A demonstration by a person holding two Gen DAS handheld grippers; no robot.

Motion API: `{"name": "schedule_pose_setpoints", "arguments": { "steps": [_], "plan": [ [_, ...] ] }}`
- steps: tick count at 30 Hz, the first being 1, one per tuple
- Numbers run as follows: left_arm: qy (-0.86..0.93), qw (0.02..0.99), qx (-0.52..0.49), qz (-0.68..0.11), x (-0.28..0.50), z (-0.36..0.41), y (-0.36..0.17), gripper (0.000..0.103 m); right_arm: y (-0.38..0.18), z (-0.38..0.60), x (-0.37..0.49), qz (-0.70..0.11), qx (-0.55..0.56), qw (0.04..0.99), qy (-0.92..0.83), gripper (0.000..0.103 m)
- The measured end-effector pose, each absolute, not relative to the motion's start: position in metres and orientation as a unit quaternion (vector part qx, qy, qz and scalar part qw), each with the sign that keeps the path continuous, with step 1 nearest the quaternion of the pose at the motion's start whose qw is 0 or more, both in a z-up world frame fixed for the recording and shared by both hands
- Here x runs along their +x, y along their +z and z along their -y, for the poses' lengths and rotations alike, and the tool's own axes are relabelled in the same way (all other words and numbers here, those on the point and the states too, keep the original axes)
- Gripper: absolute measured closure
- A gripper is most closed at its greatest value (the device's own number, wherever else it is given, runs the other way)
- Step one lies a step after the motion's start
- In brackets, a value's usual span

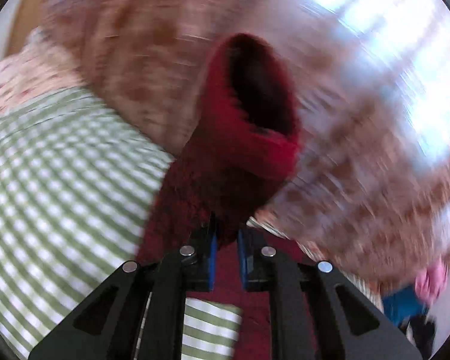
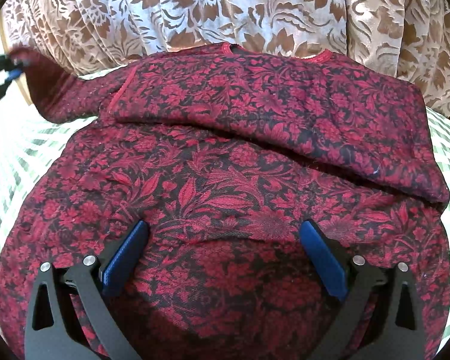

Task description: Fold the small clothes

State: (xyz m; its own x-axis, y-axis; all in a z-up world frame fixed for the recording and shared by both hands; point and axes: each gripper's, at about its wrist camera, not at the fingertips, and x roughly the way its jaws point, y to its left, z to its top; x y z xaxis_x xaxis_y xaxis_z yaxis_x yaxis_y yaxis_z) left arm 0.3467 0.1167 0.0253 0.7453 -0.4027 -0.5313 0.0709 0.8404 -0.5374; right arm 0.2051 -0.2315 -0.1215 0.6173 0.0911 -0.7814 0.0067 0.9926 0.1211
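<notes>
Pinching the sleeve cuff (image 1: pixel 243 114) of the red floral top (image 2: pixel 225 180), the left gripper (image 1: pixel 226 240) is clamping its blue pads tight on the fabric, w/ the cuff's open mouth rising toward 12 o'clock from the tips. Bkgd in that view is smearing w/ blur. In the right wrist view, the same gripper (image 2: pixel 13 69) is showing at approx 10 o'clock, far edge of frame, w/ the sleeve stretching up off the surface toward it. The right gripper (image 2: pixel 225 237) is hovering w/ jaws spread wide, blue pads (image 2: pixel 126 258) on either side of a patch of the top's lower body; contact w/ cloth hard to tell. The top is lying flat on a green checked sheet (image 2: pixel 18 150), its other sleeve folded across the chest, neckline at 12 o'clock. A brown floral curtain (image 2: pixel 225 6) is hanging behind it.
</notes>
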Motion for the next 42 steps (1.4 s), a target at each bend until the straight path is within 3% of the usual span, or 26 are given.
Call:
{"name": "schedule_pose_setpoints", "arguments": {
  "steps": [3, 9, 12, 14, 16, 17, 21, 27, 30, 32, 34, 36, 38, 39, 42],
  "plan": [
    [-0.173, 0.907, -0.175, -0.342, 0.33, -0.048, 0.024, 0.092, -0.121, 0.233, 0.204, -0.435, 0.061, 0.898, 0.025, 0.003],
    [-0.216, 0.881, -0.07, -0.414, 0.317, 0.058, -0.028, 0.091, -0.12, 0.236, 0.203, -0.432, 0.074, 0.898, 0.029, 0.003],
    [-0.222, 0.863, -0.031, -0.453, 0.313, 0.091, -0.057, 0.08, -0.12, 0.239, 0.202, -0.432, 0.083, 0.897, 0.033, 0.003],
    [-0.223, 0.861, -0.008, -0.457, 0.31, 0.1, -0.063, 0.07, -0.119, 0.241, 0.203, -0.432, 0.091, 0.896, 0.037, 0.003],
    [-0.233, 0.866, 0.008, -0.443, 0.301, 0.106, -0.059, 0.047, -0.118, 0.244, 0.204, -0.434, 0.102, 0.894, 0.045, 0.003],
    [-0.239, 0.867, 0.011, -0.438, 0.297, 0.107, -0.055, 0.042, -0.117, 0.246, 0.205, -0.435, 0.108, 0.892, 0.05, 0.003],
    [-0.247, 0.873, 0.018, -0.42, 0.283, 0.104, -0.042, 0.038, -0.105, 0.263, 0.207, -0.44, 0.16, 0.881, 0.069, 0.003],
    [-0.235, 0.88, -0.03, -0.412, 0.257, 0.064, -0.044, 0.038, -0.068, 0.279, 0.214, -0.382, 0.269, 0.879, 0.093, 0.003],
    [-0.217, 0.882, -0.049, -0.416, 0.244, 0.046, -0.053, 0.038, -0.062, 0.272, 0.238, -0.38, 0.283, 0.876, 0.092, 0.017],
    [-0.211, 0.877, -0.071, -0.426, 0.237, 0.034, -0.06, 0.038, -0.062, 0.261, 0.258, -0.388, 0.273, 0.876, 0.087, 0.04],
    [-0.203, 0.873, -0.088, -0.435, 0.233, 0.024, -0.068, 0.038, -0.066, 0.251, 0.275, -0.403, 0.269, 0.871, 0.081, 0.044],
    [-0.197, 0.87, -0.098, -0.442, 0.23, 0.017, -0.074, 0.038, -0.071, 0.238, 0.29, -0.414, 0.259, 0.869, 0.08, 0.059],
    [-0.189, 0.87, -0.102, -0.443, 0.227, 0.012, -0.077, 0.038, -0.07, 0.23, 0.297, -0.424, 0.237, 0.871, 0.074, 0.087],
    [-0.187, 0.871, -0.103, -0.442, 0.226, 0.01, -0.077, 0.038, -0.063, 0.227, 0.296, -0.422, 0.228, 0.874, 0.076, 0.095],
    [-0.18, 0.871, -0.116, -0.442, 0.224, 0.003, -0.079, 0.038, -0.027, 0.23, 0.28, -0.381, 0.214, 0.895, 0.084, 0.096]
  ]
}}
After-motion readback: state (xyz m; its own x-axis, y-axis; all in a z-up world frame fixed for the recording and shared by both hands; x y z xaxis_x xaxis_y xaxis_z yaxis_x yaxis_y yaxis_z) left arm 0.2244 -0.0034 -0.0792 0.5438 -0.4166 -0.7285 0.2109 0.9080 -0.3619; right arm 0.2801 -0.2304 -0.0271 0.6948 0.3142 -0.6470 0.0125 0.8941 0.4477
